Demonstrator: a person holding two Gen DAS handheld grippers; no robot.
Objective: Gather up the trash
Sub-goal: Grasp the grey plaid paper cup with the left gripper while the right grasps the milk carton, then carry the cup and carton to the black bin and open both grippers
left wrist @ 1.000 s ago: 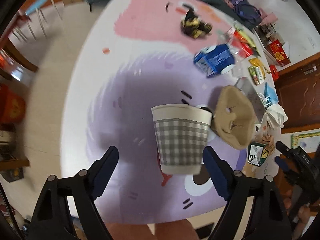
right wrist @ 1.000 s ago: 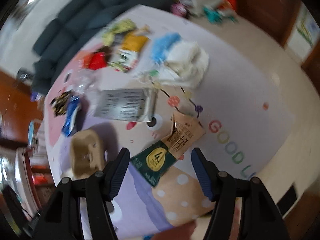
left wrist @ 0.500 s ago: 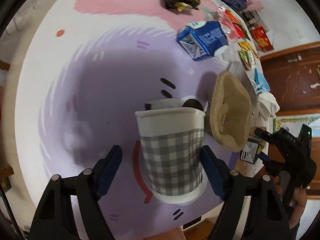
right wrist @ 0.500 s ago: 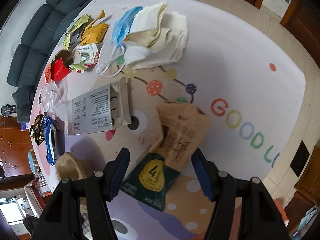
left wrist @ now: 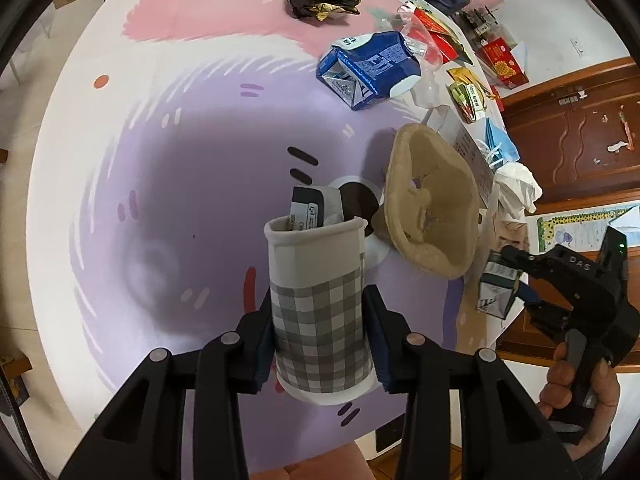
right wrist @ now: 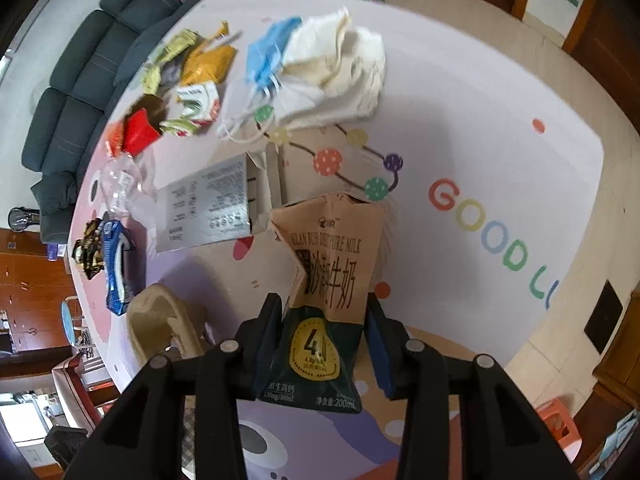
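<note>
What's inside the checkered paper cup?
A flattened white-and-dark packet sticks up out of the checkered paper cup, which the left tool grips by its sides. The cup's wall hides the packet's lower part and anything else deeper inside.

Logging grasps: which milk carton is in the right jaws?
The brown-and-green milk carton, clamped in the right gripper. The blue carton lies loose on the mat.
</note>
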